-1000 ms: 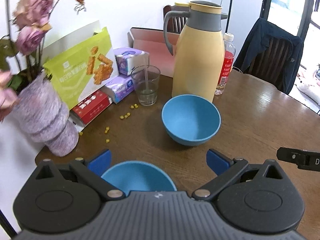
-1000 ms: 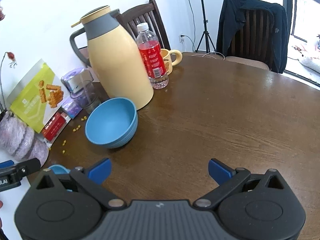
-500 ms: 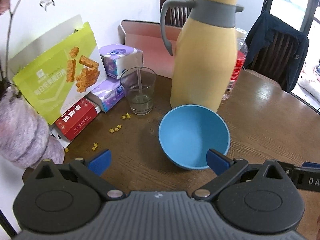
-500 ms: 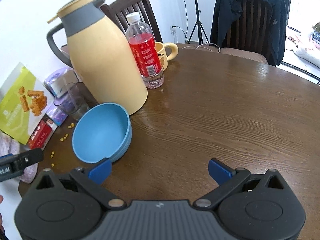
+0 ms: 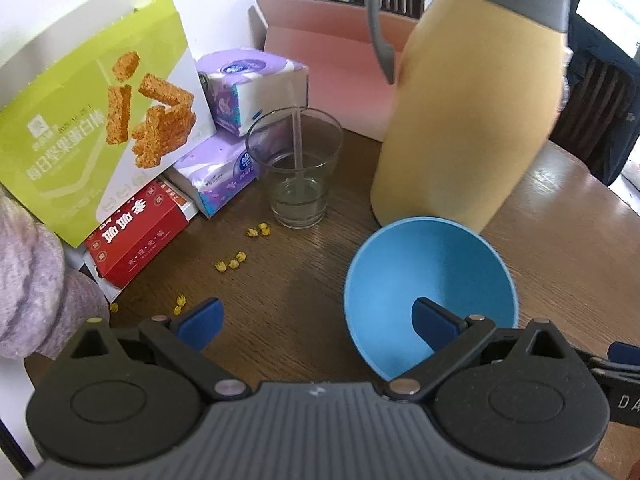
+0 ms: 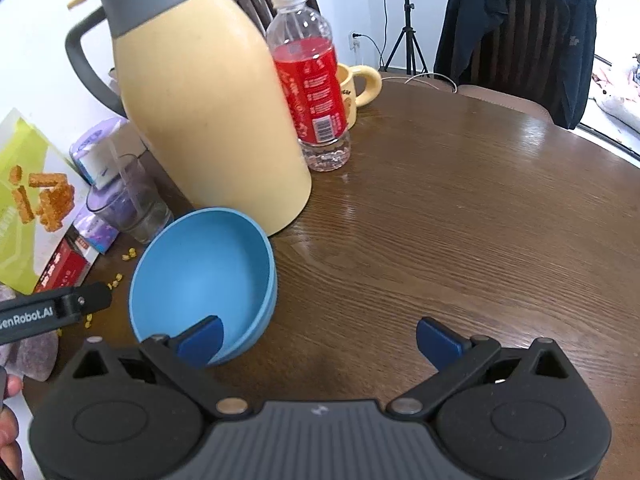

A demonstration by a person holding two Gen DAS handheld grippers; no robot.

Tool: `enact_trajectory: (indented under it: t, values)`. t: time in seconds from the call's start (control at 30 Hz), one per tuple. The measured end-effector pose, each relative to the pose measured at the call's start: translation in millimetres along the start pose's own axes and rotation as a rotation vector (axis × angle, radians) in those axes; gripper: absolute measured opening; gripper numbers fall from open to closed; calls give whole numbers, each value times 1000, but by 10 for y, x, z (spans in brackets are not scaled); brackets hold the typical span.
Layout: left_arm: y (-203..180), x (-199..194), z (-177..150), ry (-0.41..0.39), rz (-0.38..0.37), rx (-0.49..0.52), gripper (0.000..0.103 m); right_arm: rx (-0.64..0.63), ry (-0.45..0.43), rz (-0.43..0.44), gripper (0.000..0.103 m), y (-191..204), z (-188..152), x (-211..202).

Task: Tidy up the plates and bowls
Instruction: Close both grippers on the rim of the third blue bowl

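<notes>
Each claw — the left claw (image 5: 316, 320) and the right claw (image 6: 320, 336) — has a ribbed dark-grey housing flanked by two round black discs, black linkage arms with silver pivot screws, and blue fingertip pads (image 5: 434, 318). White lettering — "GenRobot.AI" — marks the left claw's black side.

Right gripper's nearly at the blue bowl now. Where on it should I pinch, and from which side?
Pinch the near rim of the blue bowl, coming from the open table side. It sits upright and empty, and its far edge is close against the yellow thermos, so only the near wall looks free. The right gripper is open; one finger already reaches over that rim.
</notes>
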State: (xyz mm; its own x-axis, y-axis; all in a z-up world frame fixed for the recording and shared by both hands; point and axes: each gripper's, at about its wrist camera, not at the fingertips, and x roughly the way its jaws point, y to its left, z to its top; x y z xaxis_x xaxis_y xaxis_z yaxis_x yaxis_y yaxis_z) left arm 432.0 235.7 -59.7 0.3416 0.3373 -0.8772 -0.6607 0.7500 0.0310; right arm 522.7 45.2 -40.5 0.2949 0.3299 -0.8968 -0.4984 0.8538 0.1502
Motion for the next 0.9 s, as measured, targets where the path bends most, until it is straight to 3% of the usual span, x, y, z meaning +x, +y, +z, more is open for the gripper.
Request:
enact_trajectory:
  t: [0.23, 0.5, 0.73, 0.9]
  values:
    - [40, 272, 85, 40, 13, -2, 98, 2, 28, -10, 93, 102, 93, 285]
    - [89, 494, 126, 77, -6, -7, 79, 19, 57, -10, 80, 154, 148, 548]
    - [89, 602, 175, 96, -16, 0, 71, 48, 67, 2, 69, 163, 177, 702]
    - [89, 666, 204, 118, -29, -11, 61, 54, 78, 16, 50, 200, 203, 766]
